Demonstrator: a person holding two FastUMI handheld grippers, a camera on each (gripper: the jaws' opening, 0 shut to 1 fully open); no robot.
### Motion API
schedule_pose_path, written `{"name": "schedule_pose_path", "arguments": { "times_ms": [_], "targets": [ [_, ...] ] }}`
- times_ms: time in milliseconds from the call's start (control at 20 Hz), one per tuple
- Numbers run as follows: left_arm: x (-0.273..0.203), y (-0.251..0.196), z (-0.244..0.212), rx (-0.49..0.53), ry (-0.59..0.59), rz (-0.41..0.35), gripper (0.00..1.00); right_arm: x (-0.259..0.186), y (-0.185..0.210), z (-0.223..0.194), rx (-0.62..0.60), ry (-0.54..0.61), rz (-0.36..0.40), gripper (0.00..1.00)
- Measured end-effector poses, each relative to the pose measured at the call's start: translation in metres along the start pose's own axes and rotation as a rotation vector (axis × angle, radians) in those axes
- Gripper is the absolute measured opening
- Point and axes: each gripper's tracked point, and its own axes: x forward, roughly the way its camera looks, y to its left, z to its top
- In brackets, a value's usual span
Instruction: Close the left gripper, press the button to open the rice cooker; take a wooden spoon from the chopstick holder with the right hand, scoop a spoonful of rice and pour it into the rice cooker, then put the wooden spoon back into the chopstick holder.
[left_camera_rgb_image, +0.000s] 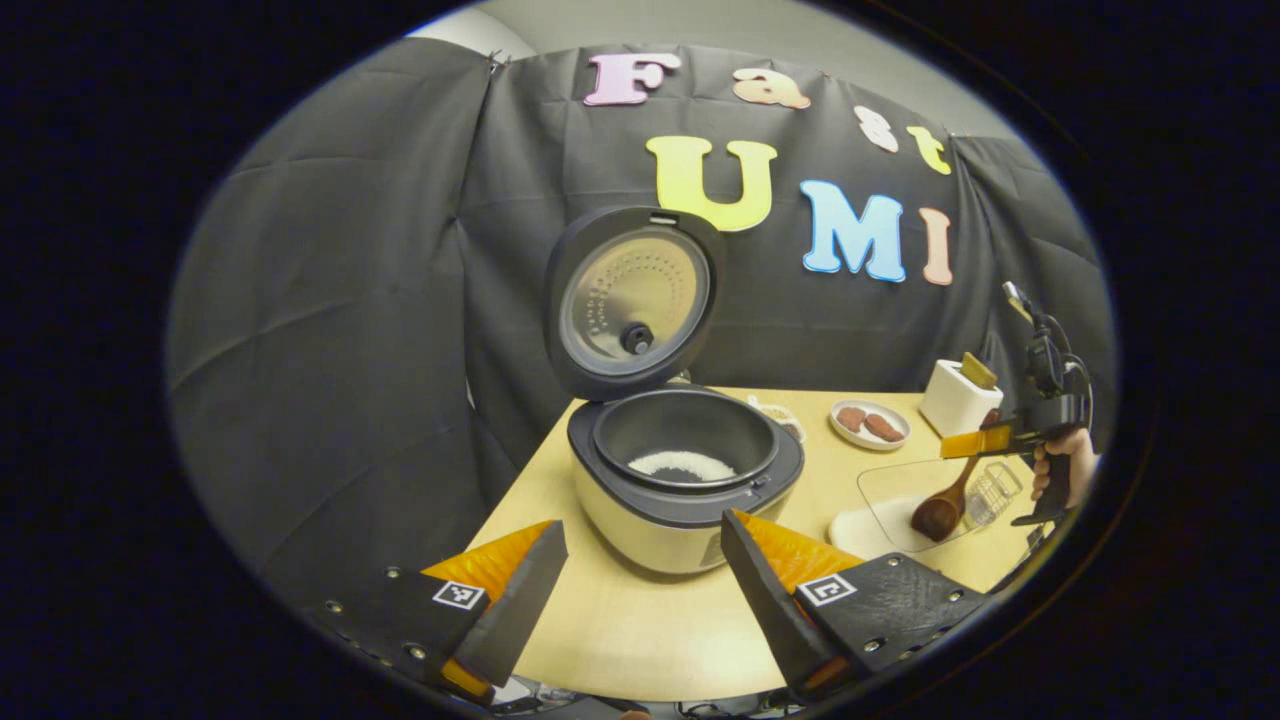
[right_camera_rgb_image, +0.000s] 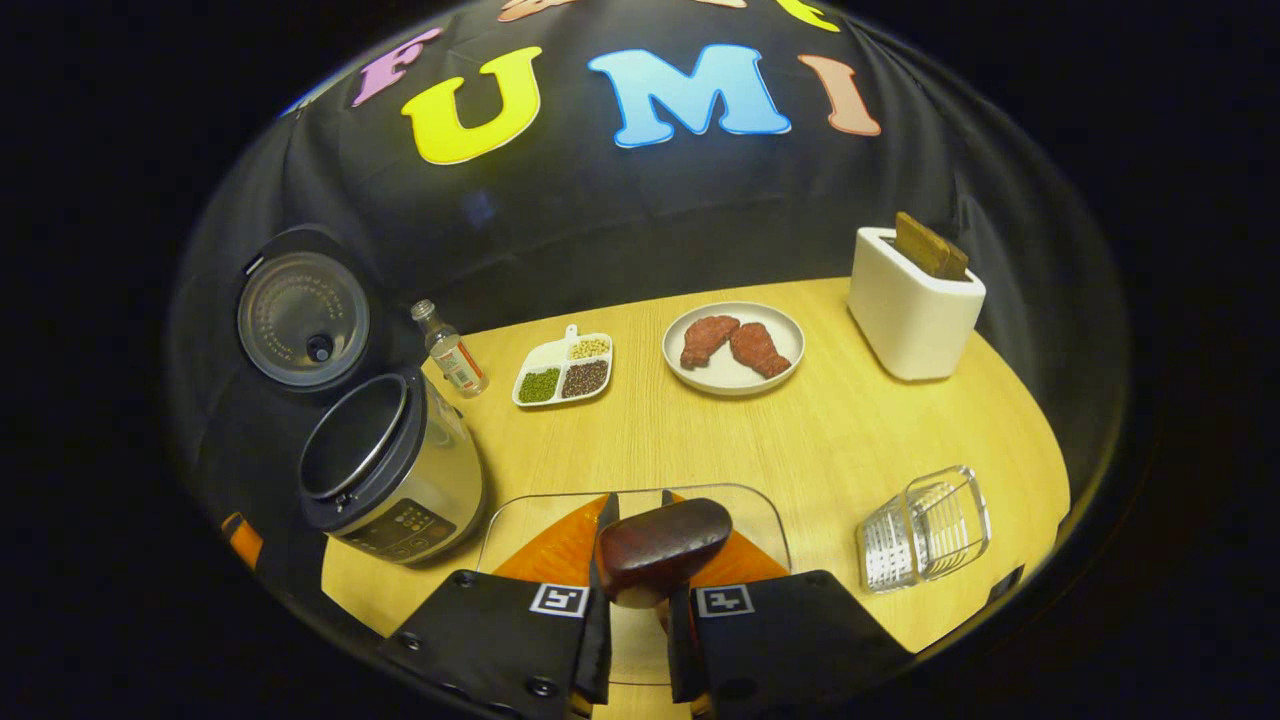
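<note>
The rice cooker (left_camera_rgb_image: 680, 490) stands open with its lid (left_camera_rgb_image: 632, 300) upright, and white rice (left_camera_rgb_image: 682, 464) lies in the pot. My left gripper (left_camera_rgb_image: 640, 525) hovers open in front of it with nothing between its fingers. At the right, a hand holds my right gripper (left_camera_rgb_image: 975, 442), which is shut on the handle of the wooden spoon (left_camera_rgb_image: 940, 510). The spoon's bowl hangs down over a clear dish (left_camera_rgb_image: 890, 480). In the right gripper view the spoon (right_camera_rgb_image: 665, 545) sits between the fingers of my right gripper (right_camera_rgb_image: 640, 497), above the clear dish (right_camera_rgb_image: 520, 520). The clear chopstick holder (right_camera_rgb_image: 925, 530) lies to its right.
On the wooden table (right_camera_rgb_image: 800, 440) there are a plate of meat pieces (right_camera_rgb_image: 733, 345), a white toaster (right_camera_rgb_image: 915, 300), a divided dish of beans (right_camera_rgb_image: 565, 368) and a small bottle (right_camera_rgb_image: 450, 350). The rice cooker (right_camera_rgb_image: 390, 470) stands at the left of the right gripper view.
</note>
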Motion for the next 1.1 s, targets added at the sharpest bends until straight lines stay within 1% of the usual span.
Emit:
{"name": "schedule_pose_path", "arguments": {
  "times_ms": [50,200,300,350,500,550,800,950,1000,1100],
  "targets": [
    [-0.001,-0.001,-0.006,-0.003,0.007,0.000,0.99,0.001,0.002,-0.004,0.041,0.017,0.009,0.25],
    [-0.006,-0.003,-0.019,-0.015,0.034,0.002,0.97,0.000,0.004,-0.013,0.159,0.054,0.036,0.25],
    [-0.012,-0.004,-0.023,-0.016,0.038,0.004,0.97,-0.002,0.002,-0.016,0.216,0.068,0.042,0.23],
    [-0.014,-0.004,-0.025,-0.016,0.038,0.006,0.97,-0.002,0.001,-0.017,0.243,0.077,0.046,0.25],
    [-0.018,-0.004,-0.023,-0.018,0.037,0.007,0.96,-0.006,0.002,-0.021,0.328,0.095,0.067,0.25],
    [-0.019,-0.002,-0.023,-0.016,0.033,0.008,0.97,-0.007,0.002,-0.022,0.362,0.102,0.076,0.25],
    [-0.023,0.000,-0.015,-0.002,0.012,0.009,0.97,-0.010,0.006,-0.025,0.566,0.126,0.122,0.25],
    [-0.024,-0.001,-0.014,0.007,0.007,0.007,0.97,-0.021,0.000,-0.023,0.636,0.117,0.130,0.25],
    [-0.025,-0.001,-0.014,0.009,0.005,0.007,0.97,-0.024,-0.003,-0.019,0.652,0.108,0.131,0.27],
    [-0.026,-0.002,-0.012,0.010,0.003,0.003,0.96,-0.030,-0.010,-0.007,0.690,0.081,0.135,0.23]
  ]
}}
